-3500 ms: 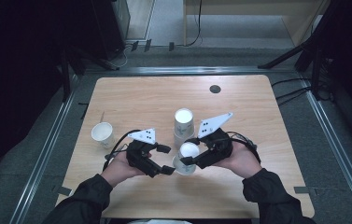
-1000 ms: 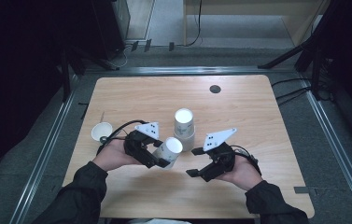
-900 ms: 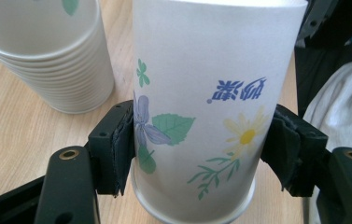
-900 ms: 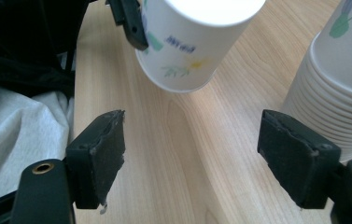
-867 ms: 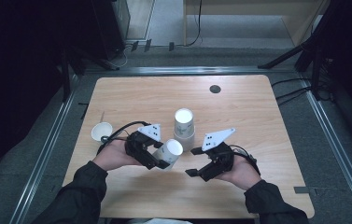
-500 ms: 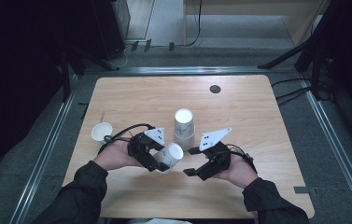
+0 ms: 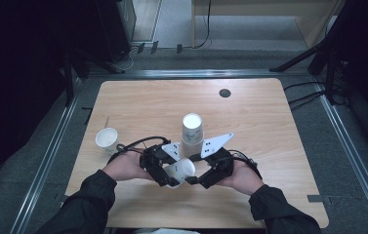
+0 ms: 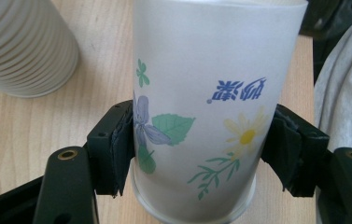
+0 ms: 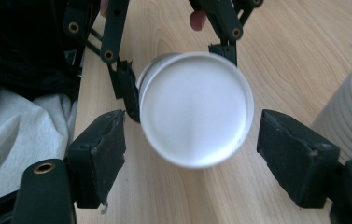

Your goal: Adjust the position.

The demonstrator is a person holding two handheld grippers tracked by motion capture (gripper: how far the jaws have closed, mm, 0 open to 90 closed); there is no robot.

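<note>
- One flowered cup [image 8: 197, 116] lies sideways above the table [image 7: 137, 102], clamped in your left gripper [image 7: 164, 170].
- Your right gripper [image 7: 203, 178] gapes around its base, apparently not touching; the handover remains.

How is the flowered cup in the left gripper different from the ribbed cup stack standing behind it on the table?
The flowered cup has smooth walls printed with flowers and blue characters; the ribbed cup stack is plain white with ridges. The flowered cup is clamped in the left gripper, tilted toward the right gripper; the stack stands base up on the table, touched by nothing. Both are white disposable cups.
</note>
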